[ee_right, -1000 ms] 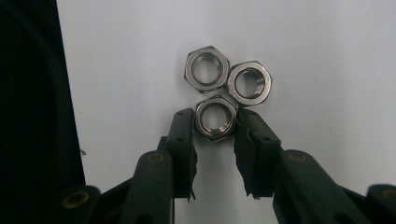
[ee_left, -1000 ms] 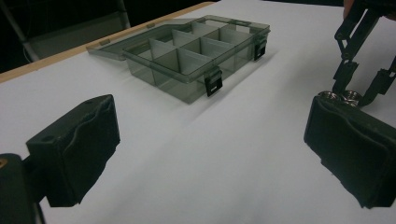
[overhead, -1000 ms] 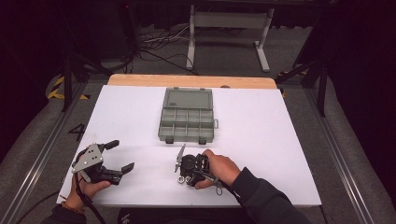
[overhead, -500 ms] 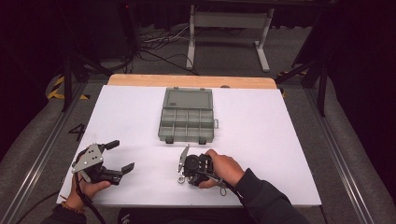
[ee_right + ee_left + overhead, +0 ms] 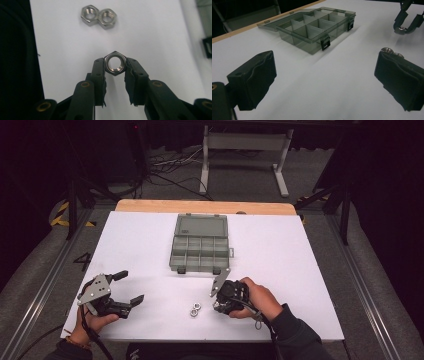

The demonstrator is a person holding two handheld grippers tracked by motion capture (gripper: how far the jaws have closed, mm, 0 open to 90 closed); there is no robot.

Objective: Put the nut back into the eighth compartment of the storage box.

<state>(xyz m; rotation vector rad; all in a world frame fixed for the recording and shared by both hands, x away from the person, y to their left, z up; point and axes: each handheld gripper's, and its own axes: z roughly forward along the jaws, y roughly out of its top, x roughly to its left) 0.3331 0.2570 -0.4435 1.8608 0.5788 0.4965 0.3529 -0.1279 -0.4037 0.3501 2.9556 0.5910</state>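
Steel nut (image 5: 115, 62) pinched in right claw (image 5: 115, 67); left claw (image 5: 324, 75) agape

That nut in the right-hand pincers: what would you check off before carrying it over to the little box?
1. Grip on the nut: ok. The right gripper has its jaws pressed on two opposite sides.
2. Nut off the table: ok, it hangs clear of the white table in the left gripper view.
3. Box ready: ok, lid folded back, compartments uncovered.
4. Compartments free: ok, those that show look empty.
5. Other two nuts: ok, lying side by side on the table, touching each other and apart from the held one.
6. Left gripper: ok, jaws wide open, holding nothing, off to the side of the route.
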